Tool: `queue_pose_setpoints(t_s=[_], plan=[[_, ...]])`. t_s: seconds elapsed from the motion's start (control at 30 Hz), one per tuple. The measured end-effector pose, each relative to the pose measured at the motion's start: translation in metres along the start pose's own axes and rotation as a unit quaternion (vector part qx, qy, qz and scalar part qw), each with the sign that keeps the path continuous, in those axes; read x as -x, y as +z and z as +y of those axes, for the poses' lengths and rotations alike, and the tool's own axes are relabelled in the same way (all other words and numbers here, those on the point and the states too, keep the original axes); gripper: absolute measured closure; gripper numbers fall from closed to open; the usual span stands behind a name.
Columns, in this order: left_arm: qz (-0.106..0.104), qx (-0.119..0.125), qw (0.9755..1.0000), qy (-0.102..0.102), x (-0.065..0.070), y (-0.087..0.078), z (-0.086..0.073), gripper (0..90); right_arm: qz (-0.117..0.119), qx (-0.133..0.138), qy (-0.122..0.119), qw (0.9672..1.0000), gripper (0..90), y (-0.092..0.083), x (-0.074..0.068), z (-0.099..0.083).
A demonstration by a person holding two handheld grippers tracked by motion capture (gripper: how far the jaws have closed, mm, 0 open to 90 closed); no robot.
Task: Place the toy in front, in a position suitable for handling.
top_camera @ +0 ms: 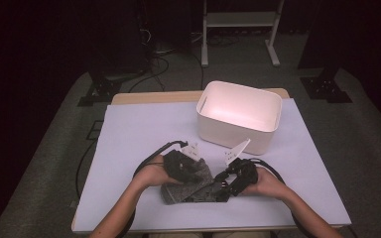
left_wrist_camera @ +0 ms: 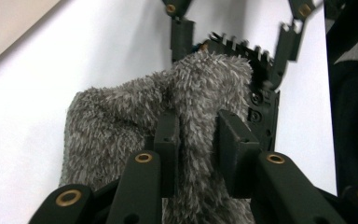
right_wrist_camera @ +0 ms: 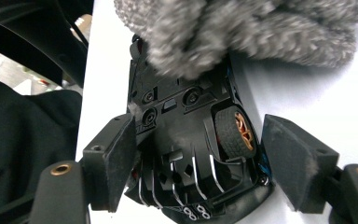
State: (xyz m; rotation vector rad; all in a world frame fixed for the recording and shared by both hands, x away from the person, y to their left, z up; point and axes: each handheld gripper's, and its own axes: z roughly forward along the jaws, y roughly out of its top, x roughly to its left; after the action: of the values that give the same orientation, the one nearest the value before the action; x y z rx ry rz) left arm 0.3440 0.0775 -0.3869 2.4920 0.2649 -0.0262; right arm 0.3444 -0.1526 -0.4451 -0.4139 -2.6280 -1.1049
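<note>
A grey fluffy cloth (top_camera: 186, 192) lies bunched near the front of the table, draped over one end of a black toy car (top_camera: 214, 192). My left gripper (top_camera: 194, 173) is shut on a fold of the cloth (left_wrist_camera: 121, 112), pinched between its two pads (left_wrist_camera: 168, 135). The car lies underside up (right_wrist_camera: 186, 140), with an orange-hubbed wheel showing, and the cloth (right_wrist_camera: 242, 32) covers its far end. My right gripper (right_wrist_camera: 196, 158) stands wide around the car's near end. Its left pad (right_wrist_camera: 114, 158) lies against the car's side, and a thin gap shows at the other pad.
A white plastic bin (top_camera: 228, 136) stands behind the grippers at the back right of the pale mat (top_camera: 129, 144). Both forearms come in from the front edge. Cables loop from each gripper. A dark sleeve borders the gripper views.
</note>
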Motion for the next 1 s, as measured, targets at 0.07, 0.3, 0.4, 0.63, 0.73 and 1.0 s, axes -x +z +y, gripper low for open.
queue_pose_setpoints(t_s=[0.07,0.3,0.4,0.63,0.73,1.0], plan=[[-0.001,0.009,0.9999,-0.009,-0.002,-0.001,0.001,70.0,-0.012,0.004,-0.013,0.9998,26.6,-0.001,-0.004,-0.001],[-0.030,0.006,0.9990,-0.032,-0.005,0.006,0.004,66.6,-0.065,0.023,-0.069,0.9952,26.9,-0.003,-0.025,-0.006],[-0.051,0.006,0.9979,-0.040,-0.004,0.006,0.002,66.6,-0.086,0.032,-0.091,0.9916,27.1,-0.003,-0.033,-0.009],[-0.060,-0.002,0.9980,-0.023,0.008,0.005,0.002,68.2,-0.124,0.027,-0.135,0.9827,27.8,-0.003,-0.048,-0.010],[-0.061,-0.001,0.9981,-0.013,0.013,0.001,0.002,68.6,-0.119,0.026,-0.131,0.9838,32.0,-0.006,-0.050,-0.008],[-0.070,0.002,0.9975,-0.006,0.026,-0.006,0.002,70.9,-0.086,0.002,-0.105,0.9907,25.7,-0.003,-0.047,-0.012]])
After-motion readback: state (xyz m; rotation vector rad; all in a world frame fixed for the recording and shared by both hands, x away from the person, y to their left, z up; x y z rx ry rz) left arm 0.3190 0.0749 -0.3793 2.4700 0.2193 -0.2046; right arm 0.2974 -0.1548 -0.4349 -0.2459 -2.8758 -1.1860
